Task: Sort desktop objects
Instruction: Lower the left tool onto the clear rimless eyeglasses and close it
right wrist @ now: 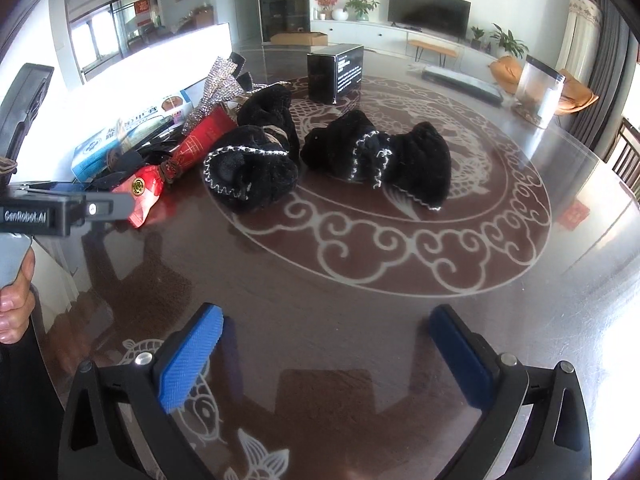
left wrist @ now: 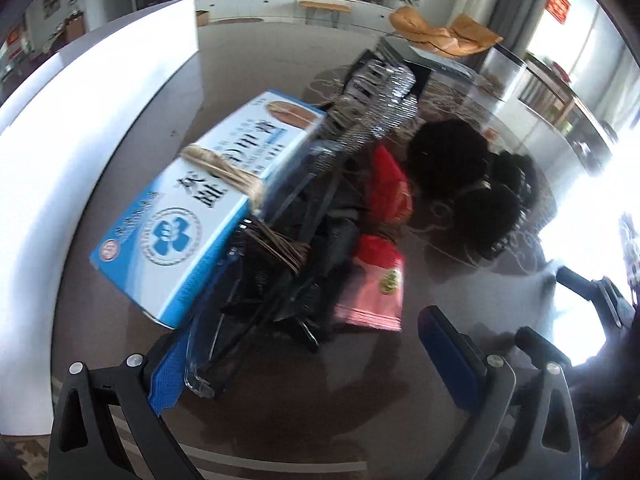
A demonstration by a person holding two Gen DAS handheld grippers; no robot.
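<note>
A pile lies on the dark glossy table point(right wrist: 320, 288). In it are a blue-and-white box point(left wrist: 208, 208) tied with straw cord, a red packet point(left wrist: 380, 264), a sparkly silver piece point(left wrist: 376, 108) and black straps in a clear plastic tray point(left wrist: 200, 376). My left gripper point(left wrist: 304, 356) is open, its fingers wide apart around the near end of that pile, and its left pad point(left wrist: 164, 380) is close against the tray's corner. Two black fuzzy pouches point(right wrist: 256, 160) point(right wrist: 380, 152) lie right of the pile. My right gripper point(right wrist: 326, 320) hangs open over bare table, holding nothing.
A black carton point(right wrist: 336, 72) stands at the back of the table, with a dark flat bar point(right wrist: 460, 80) and a clear canister point(right wrist: 540, 88) at the far right. A white panel point(left wrist: 80, 120) borders the table's left. A hand point(right wrist: 16, 304) holds the left gripper's body point(right wrist: 40, 212).
</note>
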